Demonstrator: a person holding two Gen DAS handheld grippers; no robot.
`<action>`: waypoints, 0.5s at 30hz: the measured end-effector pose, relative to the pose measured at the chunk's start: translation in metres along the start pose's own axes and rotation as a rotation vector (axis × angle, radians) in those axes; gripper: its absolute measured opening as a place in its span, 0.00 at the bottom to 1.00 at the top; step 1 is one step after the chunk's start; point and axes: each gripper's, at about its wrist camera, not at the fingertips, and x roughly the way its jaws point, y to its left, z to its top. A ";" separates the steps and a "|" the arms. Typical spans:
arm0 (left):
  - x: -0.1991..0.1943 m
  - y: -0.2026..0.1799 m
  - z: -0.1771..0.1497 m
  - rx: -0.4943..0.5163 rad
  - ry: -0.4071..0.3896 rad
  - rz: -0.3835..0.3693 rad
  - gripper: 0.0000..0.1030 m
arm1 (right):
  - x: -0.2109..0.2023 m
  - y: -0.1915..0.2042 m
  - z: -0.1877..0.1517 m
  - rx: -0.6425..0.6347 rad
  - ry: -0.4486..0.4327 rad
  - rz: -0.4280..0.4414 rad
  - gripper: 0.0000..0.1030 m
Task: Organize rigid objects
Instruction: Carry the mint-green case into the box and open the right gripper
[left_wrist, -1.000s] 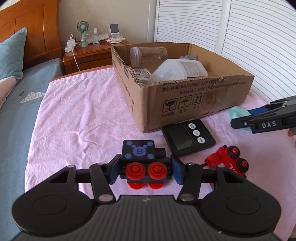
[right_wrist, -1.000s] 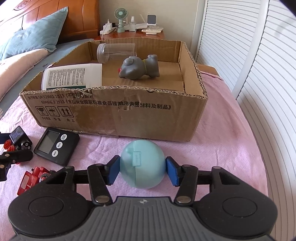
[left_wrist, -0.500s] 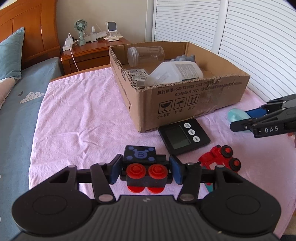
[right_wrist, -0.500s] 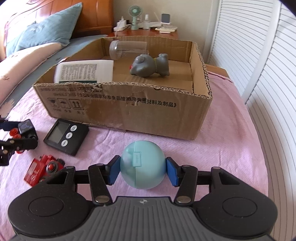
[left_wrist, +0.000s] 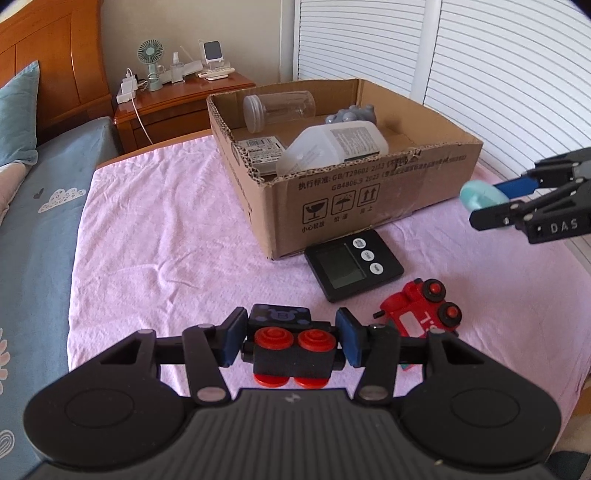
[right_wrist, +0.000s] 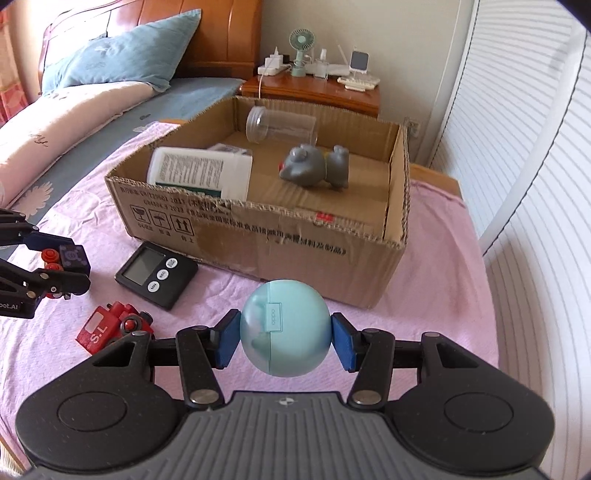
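Note:
My left gripper (left_wrist: 291, 341) is shut on a dark blue toy train car (left_wrist: 291, 354) with red wheels, held just above the pink cloth. In the right wrist view that gripper (right_wrist: 64, 269) and the car (right_wrist: 70, 258) sit at the left edge. My right gripper (right_wrist: 284, 338) is shut on a round pale blue case (right_wrist: 284, 328), lifted off the cloth in front of the cardboard box (right_wrist: 280, 236). From the left wrist view the case (left_wrist: 480, 195) shows at the right, near the box (left_wrist: 369, 195). A red toy train (left_wrist: 421, 310) and a black timer (left_wrist: 352, 264) lie on the cloth.
The box holds a clear jar (right_wrist: 280, 125), a white plastic bottle (right_wrist: 203, 171) and a grey toy animal (right_wrist: 314, 166). A pink cloth (left_wrist: 155, 229) covers the bed. A wooden nightstand (left_wrist: 177, 99) with a small fan stands behind; louvred doors (right_wrist: 524, 184) close the right side.
The right gripper has risen with the blue case and rolled, so the box looks tilted and farther below. The left gripper has hardly moved and keeps hold of the blue train car.

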 end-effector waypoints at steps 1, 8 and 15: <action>-0.002 0.000 0.000 0.002 -0.003 0.001 0.50 | -0.003 0.000 0.002 -0.003 -0.006 0.005 0.56; -0.016 -0.003 0.007 0.023 -0.022 0.004 0.50 | -0.027 -0.011 0.022 -0.004 -0.053 0.033 0.56; -0.025 -0.003 0.011 0.018 -0.032 0.001 0.50 | -0.024 -0.029 0.062 -0.003 -0.090 0.026 0.56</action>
